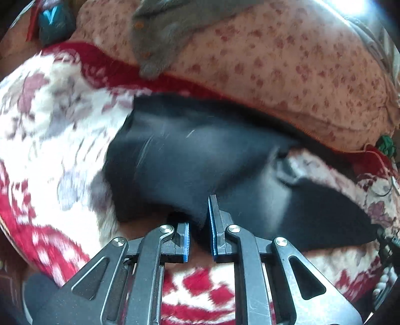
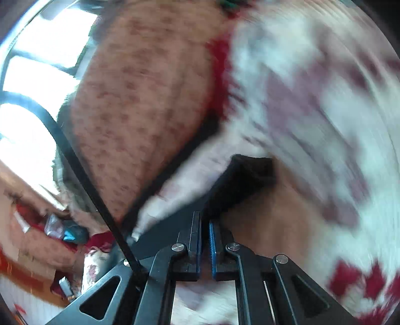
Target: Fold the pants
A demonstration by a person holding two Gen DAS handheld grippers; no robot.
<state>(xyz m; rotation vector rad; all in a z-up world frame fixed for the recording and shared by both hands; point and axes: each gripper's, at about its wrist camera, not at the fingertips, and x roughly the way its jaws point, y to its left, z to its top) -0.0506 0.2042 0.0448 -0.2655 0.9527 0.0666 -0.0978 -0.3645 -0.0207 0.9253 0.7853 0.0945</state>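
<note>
**Both grippers clamped on dark pants over floral blanket**

Left wrist view: dark navy pants [image 1: 190, 160] lie on a red-and-white floral blanket [image 1: 50, 125], long axis running roughly left-to-right across the frame, sloping down toward the lower right where the cloth tapers to a point near the rim. A bunched fold rises into the left gripper [image 1: 200, 225]; its blue pads are nearly closed with the fabric pinched between them. The far edge of the pants tucks under a pink dotted quilt [image 1: 287, 65], so that edge is hidden. A grey garment [image 1: 160, 32] lies on the quilt. A teal object [image 1: 53, 21] at the upper left is too blurred to name. Open blanket lies left of and below the pants; the quilt crowds the far side.

Right wrist view: heavy motion blur and a tilted frame. The right gripper [image 2: 205, 240] has its pads clenched on a dark strip of the pants [image 2: 247, 180], which runs up and right from the fingers to a squared end. A black cable [image 2: 75, 160] crosses the left side. A bright window [image 2: 37, 65] sits at the upper left. The blanket [image 2: 325, 125] fills the right.
</note>
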